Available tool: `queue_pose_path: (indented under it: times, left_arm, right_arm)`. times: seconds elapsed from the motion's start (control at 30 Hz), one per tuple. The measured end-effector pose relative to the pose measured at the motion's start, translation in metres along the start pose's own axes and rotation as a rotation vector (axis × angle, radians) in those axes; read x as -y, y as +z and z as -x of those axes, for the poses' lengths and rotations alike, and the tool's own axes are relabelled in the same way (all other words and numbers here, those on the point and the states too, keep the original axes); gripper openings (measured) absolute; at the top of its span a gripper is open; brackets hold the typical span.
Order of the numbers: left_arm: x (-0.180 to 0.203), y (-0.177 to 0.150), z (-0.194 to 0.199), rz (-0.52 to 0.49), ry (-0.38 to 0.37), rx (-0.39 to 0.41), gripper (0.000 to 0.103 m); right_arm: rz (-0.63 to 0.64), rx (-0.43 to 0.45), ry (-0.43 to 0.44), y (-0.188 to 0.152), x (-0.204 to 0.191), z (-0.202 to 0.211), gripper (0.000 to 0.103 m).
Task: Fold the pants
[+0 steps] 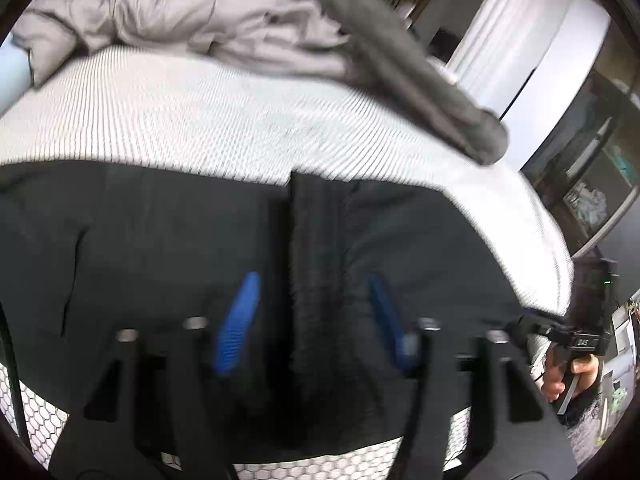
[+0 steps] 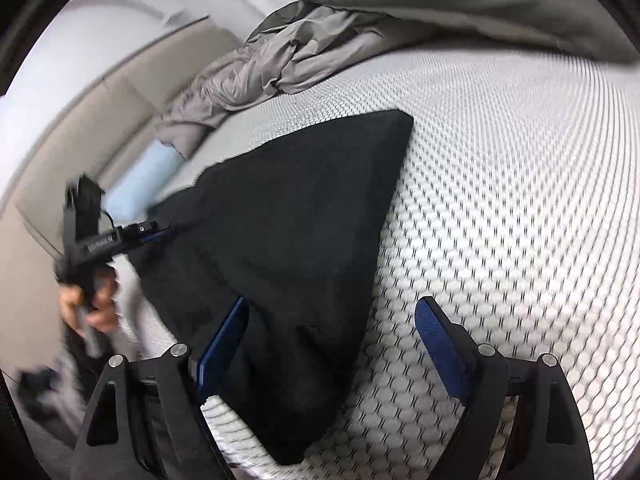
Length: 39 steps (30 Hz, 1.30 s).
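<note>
Left wrist view, nearest the lens: the left gripper [image 1: 316, 320] hovers over the black pants [image 1: 168, 248], its blue pads parted with only cloth lying flat beneath them; nothing is pinched. A lengthwise ridge in the cloth, probably the seam or the edge of one leg laid on the other, runs between the pads. The right gripper [image 1: 576, 340], held in a hand [image 1: 560, 376], sits at the pants' right end by the bed's [image 1: 200, 120] edge.

Right wrist view: the right gripper [image 2: 332, 344] stands wide open, its left pad over the near corner of the pants [image 2: 288, 220] and its right pad over bare mattress cover [image 2: 500, 180]; it grips nothing. The pants lie flat on the cover in a folded, roughly triangular shape narrowing toward this gripper. The left gripper [image 2: 160, 232], in its hand [image 2: 88, 300], is at the cloth's far-left edge.

The step in hand appears to be taking fresh grips for the next fold. To do it well, each gripper should probably come down on an outer edge and catch every layer at once, not the top one alone; both ends should lift evenly and be carried across so that edges meet, with the ridge kept straight.

Farther off, a grey duvet [image 2: 280, 60] is bunched at the head of the bed, beside a pale blue pillow [image 2: 144, 176], both well apart from the pants and unlikely to interfere.
</note>
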<state>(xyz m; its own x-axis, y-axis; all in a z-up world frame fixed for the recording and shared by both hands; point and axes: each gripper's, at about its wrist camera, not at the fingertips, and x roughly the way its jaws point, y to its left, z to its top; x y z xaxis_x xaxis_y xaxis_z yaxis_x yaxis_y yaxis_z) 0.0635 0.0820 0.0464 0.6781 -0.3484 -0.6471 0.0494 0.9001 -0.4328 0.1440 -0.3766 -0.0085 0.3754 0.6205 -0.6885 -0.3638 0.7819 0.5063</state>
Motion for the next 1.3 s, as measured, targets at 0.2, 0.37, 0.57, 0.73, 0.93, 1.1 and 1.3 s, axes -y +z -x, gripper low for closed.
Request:
queue_pose_path:
  times: [0.2,0.37,0.57,0.73,0.93,1.1,1.3]
  left_arm:
    - [0.063,-0.004,-0.018,-0.092,-0.085,-0.033,0.070]
    - [0.129,-0.024,-0.063,-0.194,-0.123,-0.125,0.070]
    - [0.172,-0.034,-0.072,-0.246,-0.176,-0.156,0.071]
    - [0.224,-0.069,-0.075,-0.411,-0.253,-0.219,0.073]
    - [0.271,-0.134,-0.097,-0.677,-0.103,-0.288,0.084]
    - [0.277,-0.147,-0.091,-0.686,-0.105,-0.297,0.087]
    - [0.270,-0.148,-0.094,-0.689,-0.130,-0.312,0.087]
  right_arm:
    - [-0.036,-0.063,0.062,-0.017,0.011,0.020,0.057]
    - [0.035,-0.088,0.069,-0.028,-0.009,0.008,0.012]
    - [0.173,-0.184,-0.047,-0.043,-0.022,0.007,0.012]
    - [0.164,-0.121,0.009,-0.036,-0.018,0.034,0.054]
    - [-0.015,0.046,0.085,-0.006,0.004,0.051,0.057]
    - [-0.030,-0.065,0.032,0.010,0.005,-0.006,0.034]
    - [-0.122,-0.067,0.065,0.056,0.029,-0.045,0.026]
